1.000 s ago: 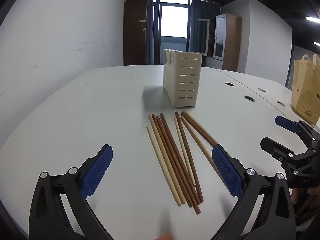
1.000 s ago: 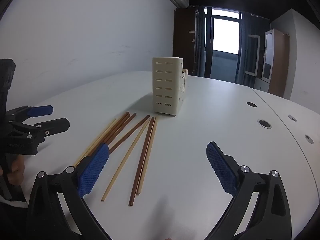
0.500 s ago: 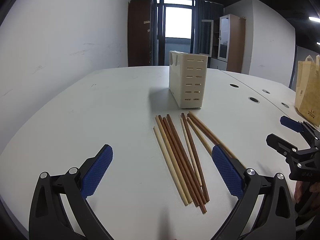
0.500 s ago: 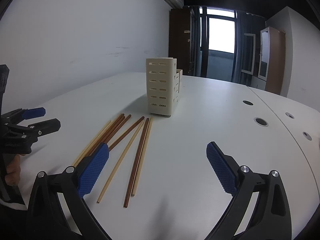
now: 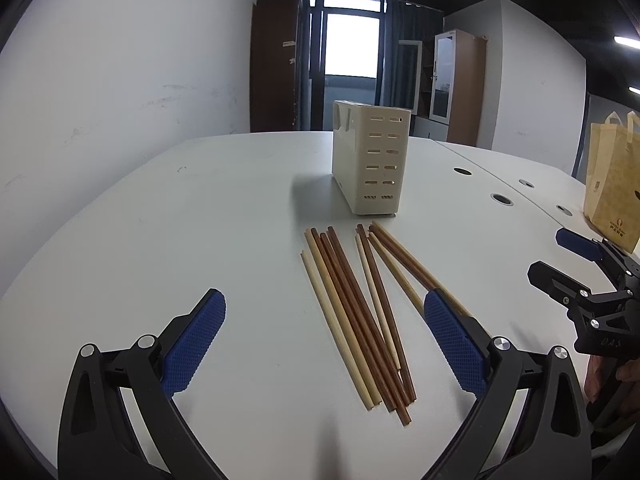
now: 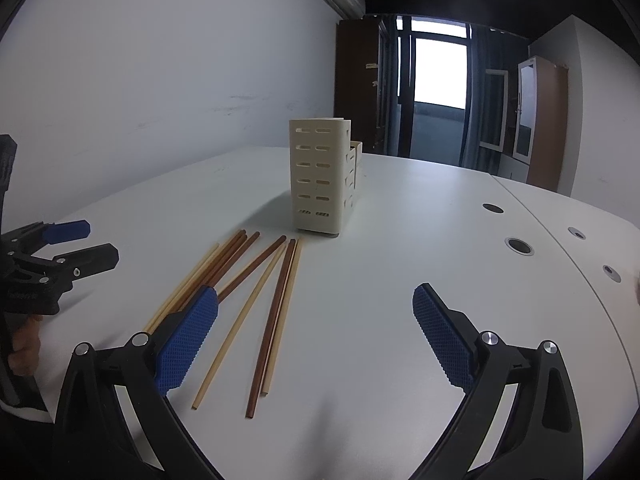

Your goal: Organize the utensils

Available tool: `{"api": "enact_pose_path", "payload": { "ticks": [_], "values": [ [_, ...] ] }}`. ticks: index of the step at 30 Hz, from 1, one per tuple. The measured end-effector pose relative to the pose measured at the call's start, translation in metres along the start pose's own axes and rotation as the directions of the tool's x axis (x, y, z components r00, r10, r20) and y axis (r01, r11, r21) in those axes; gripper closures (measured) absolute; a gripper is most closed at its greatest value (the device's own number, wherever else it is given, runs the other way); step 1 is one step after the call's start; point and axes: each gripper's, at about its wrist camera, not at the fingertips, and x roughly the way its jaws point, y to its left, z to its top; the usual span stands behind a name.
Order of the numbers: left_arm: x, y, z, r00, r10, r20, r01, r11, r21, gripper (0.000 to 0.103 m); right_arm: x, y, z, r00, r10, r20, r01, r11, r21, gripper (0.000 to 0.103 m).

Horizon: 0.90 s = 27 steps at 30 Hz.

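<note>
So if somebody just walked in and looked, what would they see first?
Probably the chopsticks, dark brown and pale ones lying loose in the middle of the white table. Right behind them stands the cream utensil holder with slots in its sides. Both the left hand-held gripper and the right hand-held gripper hang open near the sticks, blue pads showing, holding nothing.
</note>
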Motion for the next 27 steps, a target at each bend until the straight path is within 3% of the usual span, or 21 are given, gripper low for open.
{"api": "enact_pose_path", "payload": {
  "ticks": [27],
  "values": [
    [0.005, -0.002, -0.001, 1.0, -0.006, -0.009, 0.006, 1.0, 0.003, 0.005, 0.012, 0.003, 0.003, 1.0, 0.004, -0.031, -0.005, 1.0, -0.009, 0.004]
  ]
}}
